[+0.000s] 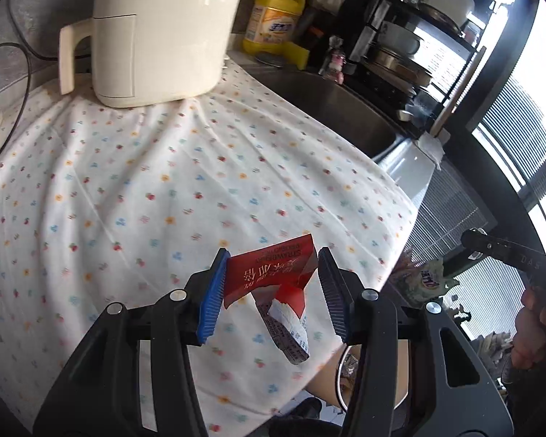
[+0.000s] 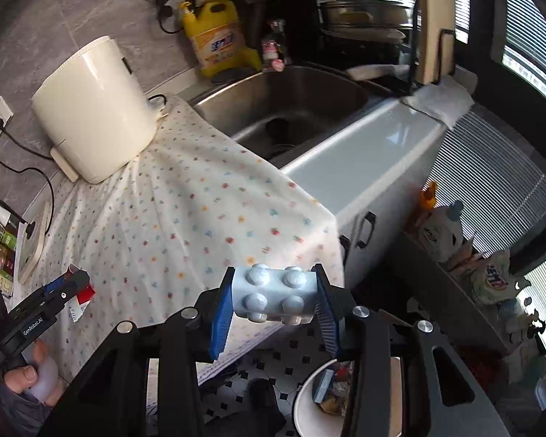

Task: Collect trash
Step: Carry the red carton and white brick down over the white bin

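My left gripper (image 1: 271, 291) hangs over the front of a flower-print cloth (image 1: 145, 189), jaws open wide around a torn red wrapper (image 1: 269, 273) with a white printed strip dangling; only the left pad (image 1: 214, 291) touches it. It also shows in the right wrist view (image 2: 80, 291). My right gripper (image 2: 273, 298) is shut on a pale blue studded block (image 2: 273, 296), held off the counter's front edge, above a white trash bin (image 2: 309, 400) on the floor that holds scraps.
A cream appliance (image 1: 163, 29) stands at the back of the cloth. A yellow detergent jug (image 2: 218, 36), steel sink (image 2: 291, 109) and dish rack (image 2: 364, 11) lie beyond. Bottles and bags sit on a low shelf (image 2: 455, 255) at right.
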A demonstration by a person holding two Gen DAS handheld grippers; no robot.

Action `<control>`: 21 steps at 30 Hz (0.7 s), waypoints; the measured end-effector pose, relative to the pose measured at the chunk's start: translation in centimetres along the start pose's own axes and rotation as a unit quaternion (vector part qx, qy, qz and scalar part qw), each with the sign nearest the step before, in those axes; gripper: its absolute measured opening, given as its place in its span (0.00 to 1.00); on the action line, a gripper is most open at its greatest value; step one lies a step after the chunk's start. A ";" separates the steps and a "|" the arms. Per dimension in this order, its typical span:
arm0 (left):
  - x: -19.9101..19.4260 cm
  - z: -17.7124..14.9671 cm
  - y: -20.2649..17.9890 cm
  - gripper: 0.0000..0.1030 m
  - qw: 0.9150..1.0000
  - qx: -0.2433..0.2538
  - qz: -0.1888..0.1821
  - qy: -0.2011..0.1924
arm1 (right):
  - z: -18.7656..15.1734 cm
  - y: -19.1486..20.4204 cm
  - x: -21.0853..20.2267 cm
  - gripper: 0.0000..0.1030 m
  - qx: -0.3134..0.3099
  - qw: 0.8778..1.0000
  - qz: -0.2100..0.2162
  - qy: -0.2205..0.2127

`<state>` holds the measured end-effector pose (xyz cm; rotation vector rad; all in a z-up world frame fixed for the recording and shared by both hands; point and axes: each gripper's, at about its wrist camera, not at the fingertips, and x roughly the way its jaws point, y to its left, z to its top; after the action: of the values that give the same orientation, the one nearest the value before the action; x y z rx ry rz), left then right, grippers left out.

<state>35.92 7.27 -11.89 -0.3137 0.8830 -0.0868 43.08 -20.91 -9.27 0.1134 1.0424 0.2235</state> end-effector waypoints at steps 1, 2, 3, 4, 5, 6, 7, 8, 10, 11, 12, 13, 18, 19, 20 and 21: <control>0.2 -0.3 -0.9 0.48 1.000 0.004 -0.003 0.003 | -0.5 -1.1 -0.3 0.40 0.005 1.000 -0.004 0.002; 0.5 -0.6 -1.8 0.48 1.000 0.008 -0.007 0.007 | -1.0 -2.1 -0.5 0.40 0.011 1.000 -0.008 0.005; 0.7 -0.8 -2.6 0.48 1.000 0.012 -0.010 0.010 | -1.6 -3.1 -0.7 0.40 0.018 1.000 -0.010 0.008; 0.9 -1.0 -3.3 0.48 1.000 0.017 -0.013 0.013 | -2.0 -4.0 -0.9 0.40 0.024 1.000 -0.012 0.012; 1.1 -1.3 -4.2 0.48 0.999 0.023 -0.016 0.017 | -2.5 -4.9 -0.9 0.40 0.031 0.999 -0.013 0.016; 1.3 -1.5 -4.9 0.48 0.999 0.027 -0.018 0.020 | -3.1 -5.7 -1.0 0.40 0.036 0.999 -0.014 0.021; 1.5 -1.8 -5.6 0.48 0.999 0.031 -0.020 0.024 | -3.6 -6.5 -1.0 0.40 0.042 0.999 -0.015 0.026; 1.7 -2.1 -6.2 0.48 0.999 0.034 -0.021 0.026 | -4.1 -7.3 -0.9 0.40 0.048 0.998 -0.016 0.030; 2.0 -2.5 -7.4 0.48 0.998 0.040 -0.022 0.031 | -5.2 -8.6 -0.6 0.40 0.059 0.997 -0.016 0.041; 2.1 -2.7 -7.9 0.48 0.998 0.042 -0.022 0.033 | -5.7 -9.2 -0.5 0.40 0.064 0.997 -0.016 0.047; 2.2 -2.9 -8.4 0.48 0.998 0.044 -0.021 0.035 | -6.3 -9.8 -0.4 0.40 0.067 0.996 -0.017 0.052; 2.2 -3.1 -8.9 0.48 0.998 0.047 -0.021 0.037 | -6.7 -10.3 -0.2 0.40 0.070 0.996 -0.017 0.056; 2.4 -4.2 -10.9 0.48 0.997 0.055 -0.015 0.047 | -8.8 -12.6 0.6 0.42 0.082 0.993 -0.019 0.079; 2.4 -4.4 -11.3 0.48 0.997 0.057 -0.015 0.049 | -9.1 -13.0 0.7 0.46 0.084 0.993 -0.022 0.084; 2.4 -4.7 -11.6 0.48 0.997 0.058 -0.014 0.051 | -9.5 -13.5 0.9 0.51 0.086 0.992 -0.025 0.088; 2.4 -5.0 -12.0 0.48 0.997 0.059 -0.013 0.053 | -9.8 -13.9 1.0 0.60 0.088 0.992 -0.027 0.091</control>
<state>34.29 -5.80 -12.98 -0.2113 0.9740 -0.1808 36.94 -34.31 -17.79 0.2275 1.2441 0.0930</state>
